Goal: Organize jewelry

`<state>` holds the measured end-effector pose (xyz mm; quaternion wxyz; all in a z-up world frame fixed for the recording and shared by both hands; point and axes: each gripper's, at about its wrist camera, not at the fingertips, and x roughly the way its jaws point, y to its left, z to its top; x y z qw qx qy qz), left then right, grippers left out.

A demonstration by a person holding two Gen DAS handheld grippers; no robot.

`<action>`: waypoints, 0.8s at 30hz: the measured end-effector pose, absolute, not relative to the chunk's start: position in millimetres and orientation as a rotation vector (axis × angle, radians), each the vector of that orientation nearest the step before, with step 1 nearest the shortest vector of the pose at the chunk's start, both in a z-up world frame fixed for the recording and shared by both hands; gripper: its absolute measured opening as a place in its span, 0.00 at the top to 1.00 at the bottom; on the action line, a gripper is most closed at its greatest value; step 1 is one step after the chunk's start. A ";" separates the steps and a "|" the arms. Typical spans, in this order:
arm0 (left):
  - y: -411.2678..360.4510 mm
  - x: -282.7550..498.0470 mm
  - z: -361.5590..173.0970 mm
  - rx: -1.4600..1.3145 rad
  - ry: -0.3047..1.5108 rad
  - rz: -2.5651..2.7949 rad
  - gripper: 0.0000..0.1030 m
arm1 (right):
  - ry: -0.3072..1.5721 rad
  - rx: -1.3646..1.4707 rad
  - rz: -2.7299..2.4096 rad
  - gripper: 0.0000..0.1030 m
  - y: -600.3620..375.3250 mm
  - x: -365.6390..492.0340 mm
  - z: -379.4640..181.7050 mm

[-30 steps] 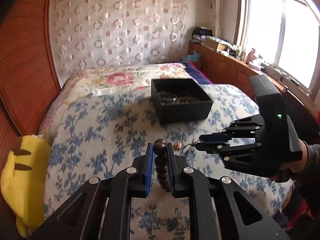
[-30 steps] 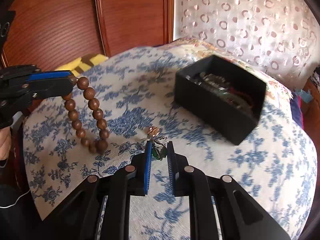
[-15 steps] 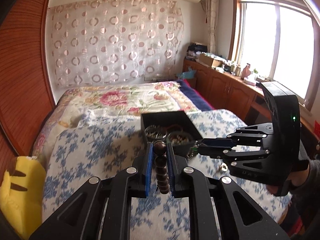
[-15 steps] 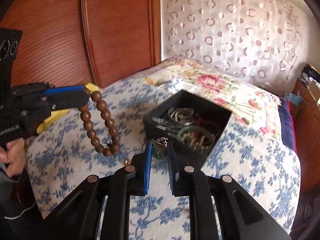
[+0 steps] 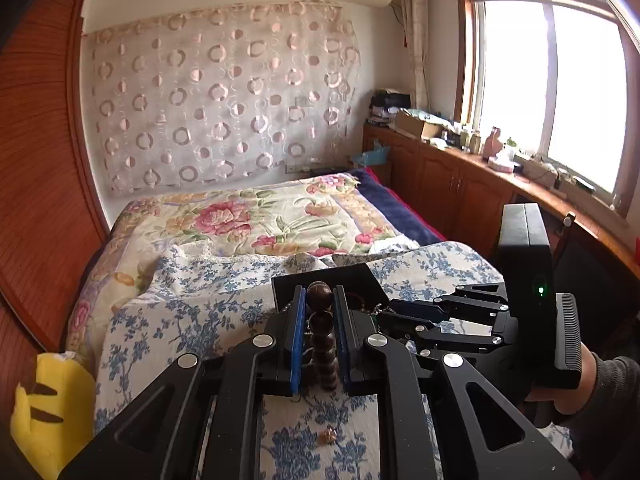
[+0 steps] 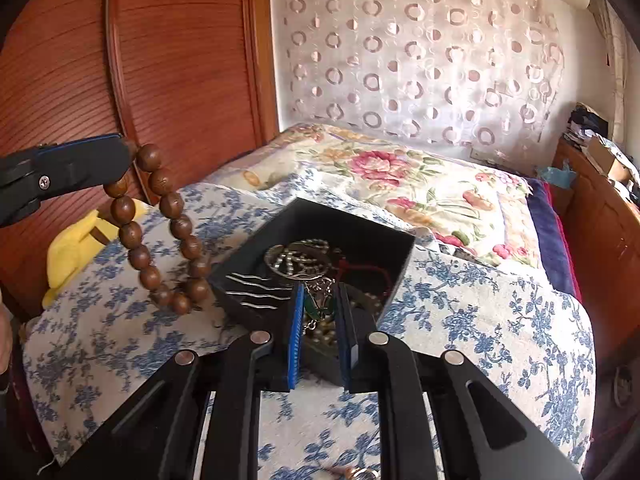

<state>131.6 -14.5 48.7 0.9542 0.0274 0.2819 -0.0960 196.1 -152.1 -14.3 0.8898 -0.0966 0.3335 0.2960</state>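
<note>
My left gripper is shut on a brown wooden bead bracelet; the bracelet hangs in a loop just left of the black jewelry box. My right gripper is shut on a small green pendant with a chain and holds it over the near part of the box. In the left wrist view the right gripper reaches in from the right over the box. The box holds several bracelets, chains and hairpins.
The box stands on a blue-flowered white cloth spread on the bed. A small gold piece lies on the cloth near me. A yellow plush toy lies at the left edge. Wooden cabinets run under the window at right.
Both grippers have moved forward towards the box with their pieces. The pendant now hangs over the box, and the bead bracelet hangs close to the box's left side.
</note>
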 end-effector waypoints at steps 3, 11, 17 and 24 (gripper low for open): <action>-23.0 145.4 44.2 0.091 0.583 -0.189 0.88 | 0.697 -0.189 0.604 0.84 -153.3 200.4 -16.5; -31.1 174.8 35.4 0.087 0.610 -0.191 0.88 | 0.701 -0.177 0.579 0.74 -169.4 198.2 -18.5; -34.4 187.4 31.6 0.090 0.625 -0.188 0.88 | 0.712 -0.171 0.561 0.74 -191.5 189.1 -23.7; -34.4 180.3 27.5 0.077 0.634 -0.189 0.80 | 0.722 -0.172 0.570 0.74 -209.9 170.6 -32.1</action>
